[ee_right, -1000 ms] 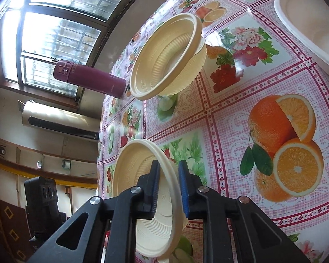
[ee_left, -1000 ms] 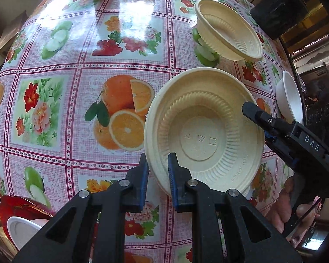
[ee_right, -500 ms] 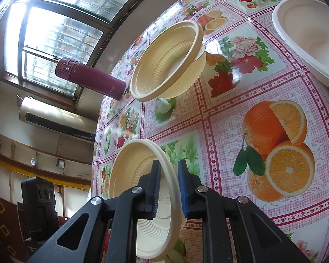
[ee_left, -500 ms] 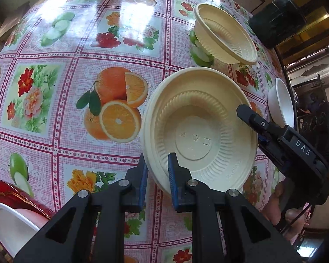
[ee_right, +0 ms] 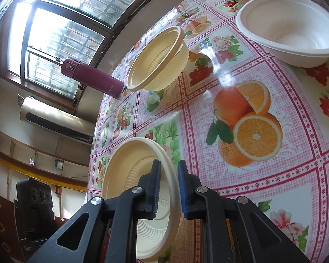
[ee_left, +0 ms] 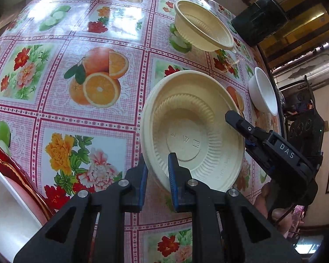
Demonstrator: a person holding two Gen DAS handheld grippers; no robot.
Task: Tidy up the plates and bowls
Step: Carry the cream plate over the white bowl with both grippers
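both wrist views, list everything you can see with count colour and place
held bowl: 1, cream, above the table, both grippers on its rim
second cream bowl: 1, cream, far side of the table
white bowl: 1, white, on the table near its edge
red-rimmed plate: 1, red with gold edge, lower left in the left view, something white on it
flask: 1, maroon, far end of the table by the window
tablecloth: 1, pink check with fruit and flowers, covers the table
left gripper: 1, black, blue pads, near rim
right gripper: 1, black, blue pads, opposite rim
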